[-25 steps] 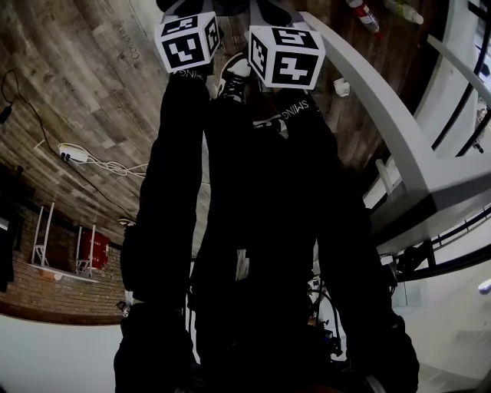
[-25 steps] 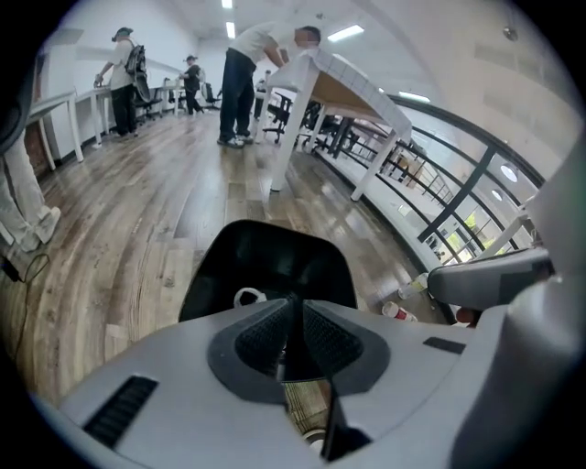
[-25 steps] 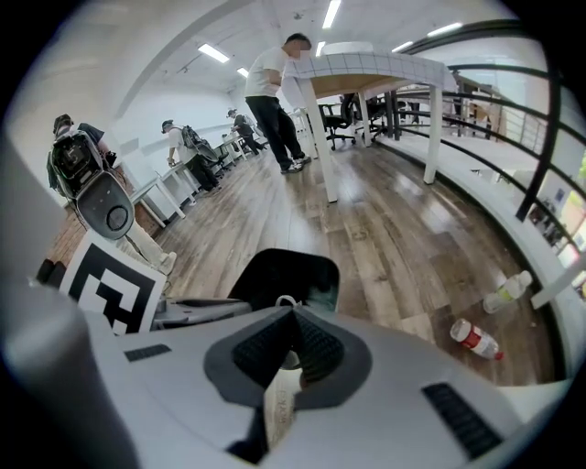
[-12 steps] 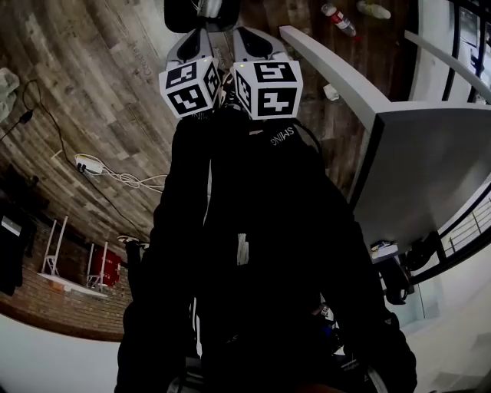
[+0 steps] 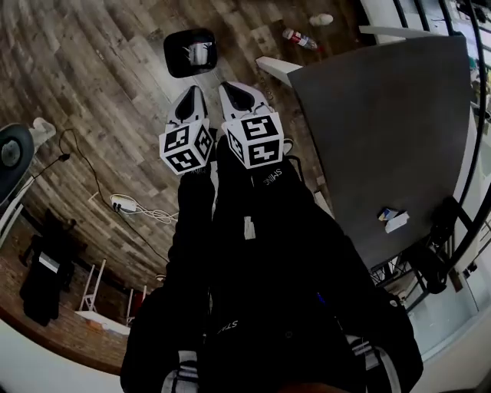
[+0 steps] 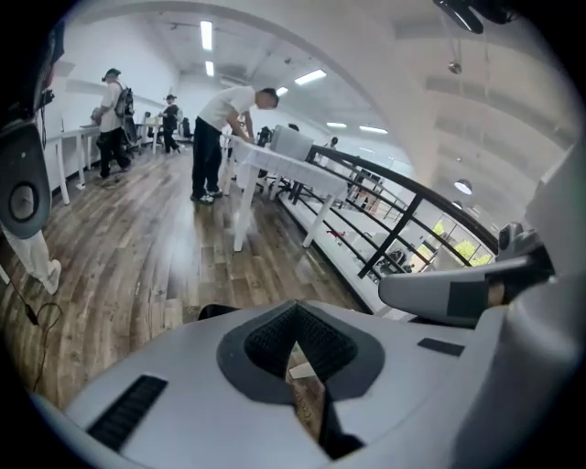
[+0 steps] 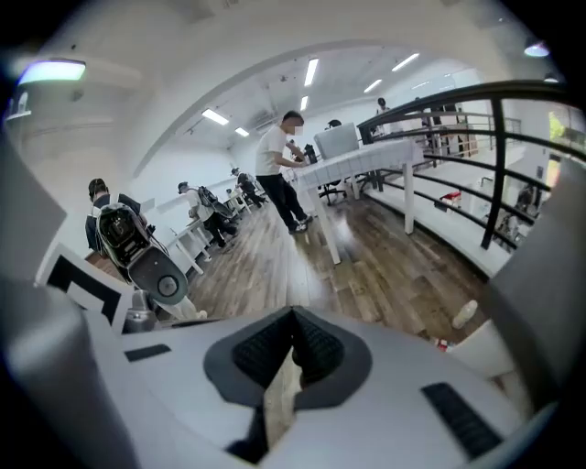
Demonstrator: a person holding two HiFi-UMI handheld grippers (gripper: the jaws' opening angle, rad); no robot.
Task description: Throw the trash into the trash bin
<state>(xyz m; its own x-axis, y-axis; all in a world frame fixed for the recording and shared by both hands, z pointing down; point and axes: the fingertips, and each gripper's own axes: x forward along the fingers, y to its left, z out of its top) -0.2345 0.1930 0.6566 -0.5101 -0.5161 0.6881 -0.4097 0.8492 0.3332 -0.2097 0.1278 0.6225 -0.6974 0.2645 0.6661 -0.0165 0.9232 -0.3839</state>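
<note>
In the head view the black trash bin (image 5: pixel 182 65) stands on the wooden floor with something pale inside it (image 5: pixel 199 52). My left gripper (image 5: pixel 189 106) and right gripper (image 5: pixel 242 97) hang side by side short of the bin, pointing at it from above. Both are shut and hold nothing. The left gripper view shows its pads (image 6: pixel 275 341) pressed together, with only floor past them and the right gripper (image 6: pixel 458 295) alongside. In the right gripper view the jaws of my right gripper (image 7: pixel 293 322) are shut too. Two bottles (image 5: pixel 299 37) (image 5: pixel 321 19) lie on the floor beyond the bin.
A grey table (image 5: pixel 383 130) fills the right side, its white leg (image 5: pixel 272 69) near the bin. A power strip with cable (image 5: pixel 123 204) lies on the floor at left, beside a round fan (image 5: pixel 11 151). People stand at desks (image 6: pixel 224 137) far off. A railing (image 6: pixel 403 215) runs along the right.
Both grippers have risen together, away from the floor. The bin, only partly seen at the picture's top edge before, now shows whole beyond their tips, and more of the grey table is in view.
</note>
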